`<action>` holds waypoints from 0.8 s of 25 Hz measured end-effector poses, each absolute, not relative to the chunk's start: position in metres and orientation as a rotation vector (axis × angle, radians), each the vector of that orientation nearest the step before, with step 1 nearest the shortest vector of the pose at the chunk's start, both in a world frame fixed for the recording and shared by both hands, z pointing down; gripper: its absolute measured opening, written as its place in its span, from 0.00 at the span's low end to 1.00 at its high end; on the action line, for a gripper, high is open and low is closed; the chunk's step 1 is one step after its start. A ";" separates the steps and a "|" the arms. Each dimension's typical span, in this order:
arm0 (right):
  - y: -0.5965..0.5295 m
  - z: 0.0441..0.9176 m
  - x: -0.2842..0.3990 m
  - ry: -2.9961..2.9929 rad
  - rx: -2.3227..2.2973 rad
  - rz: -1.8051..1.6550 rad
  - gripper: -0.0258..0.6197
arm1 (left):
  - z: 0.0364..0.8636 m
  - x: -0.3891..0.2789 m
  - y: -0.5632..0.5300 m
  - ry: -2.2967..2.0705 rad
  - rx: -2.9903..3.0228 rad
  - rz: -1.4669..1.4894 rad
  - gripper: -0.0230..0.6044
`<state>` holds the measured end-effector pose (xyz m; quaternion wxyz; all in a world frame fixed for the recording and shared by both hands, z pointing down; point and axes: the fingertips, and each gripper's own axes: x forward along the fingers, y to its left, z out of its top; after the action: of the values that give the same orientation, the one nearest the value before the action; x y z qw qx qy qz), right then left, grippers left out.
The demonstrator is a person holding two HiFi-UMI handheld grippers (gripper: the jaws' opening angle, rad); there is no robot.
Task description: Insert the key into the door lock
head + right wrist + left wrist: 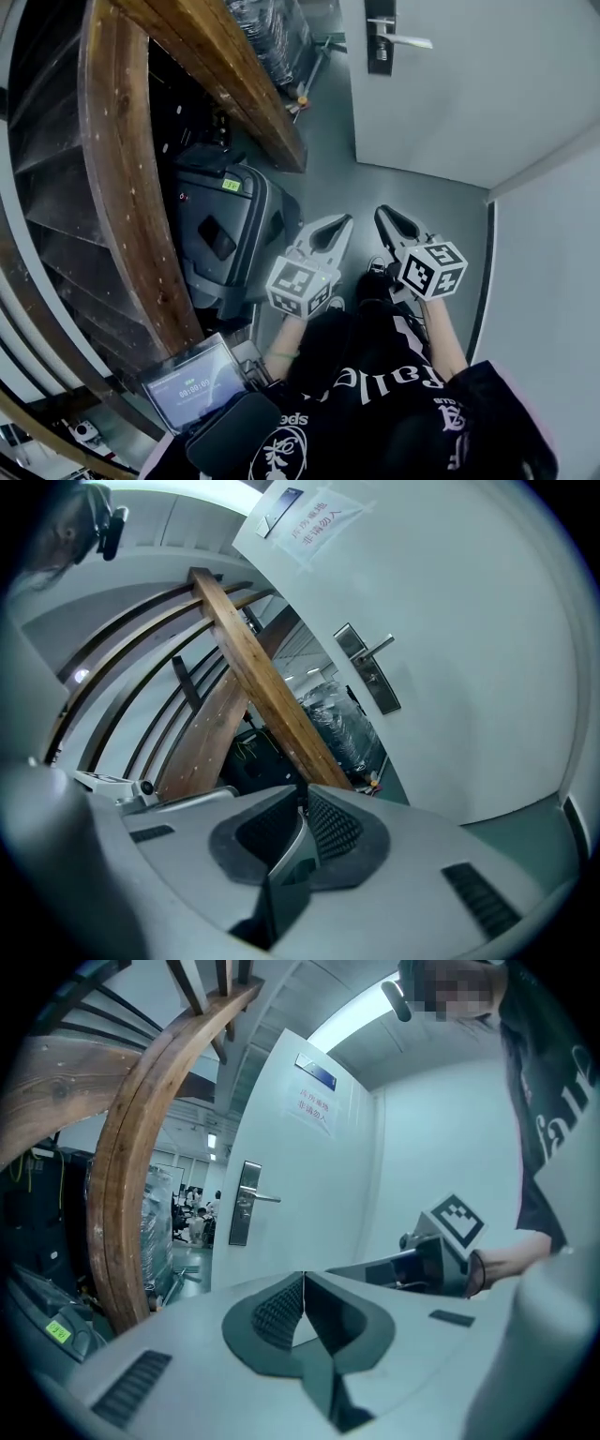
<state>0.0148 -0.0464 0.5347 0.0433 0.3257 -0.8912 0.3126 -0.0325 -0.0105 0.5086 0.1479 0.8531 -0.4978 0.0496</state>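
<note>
While left gripper (336, 225), right gripper (387, 218) pinch closed, door lock (379, 51) stands well ahead.

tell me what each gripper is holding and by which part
Left gripper: jaws shut, nothing between them. Right gripper: jaws closed on a thin pale strip, possibly the key edge-on; which part cannot be told.

a dark grey case (220, 239) stands on the grey floor (412, 192).
</note>
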 end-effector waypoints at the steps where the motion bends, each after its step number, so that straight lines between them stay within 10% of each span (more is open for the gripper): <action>1: -0.034 0.534 0.010 -2.723 1.007 0.962 0.11 | 0.508 -0.037 0.002 -1.422 2.462 0.143 0.04; 20: 0.129 0.534 0.013 -2.681 1.253 1.017 0.11 | 0.503 -0.055 0.140 -1.257 2.566 0.059 0.04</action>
<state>0.0125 0.1290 0.5343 0.0061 0.4004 -0.8568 0.3249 -0.0554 0.1399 0.5031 0.1415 0.8889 -0.4353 0.0203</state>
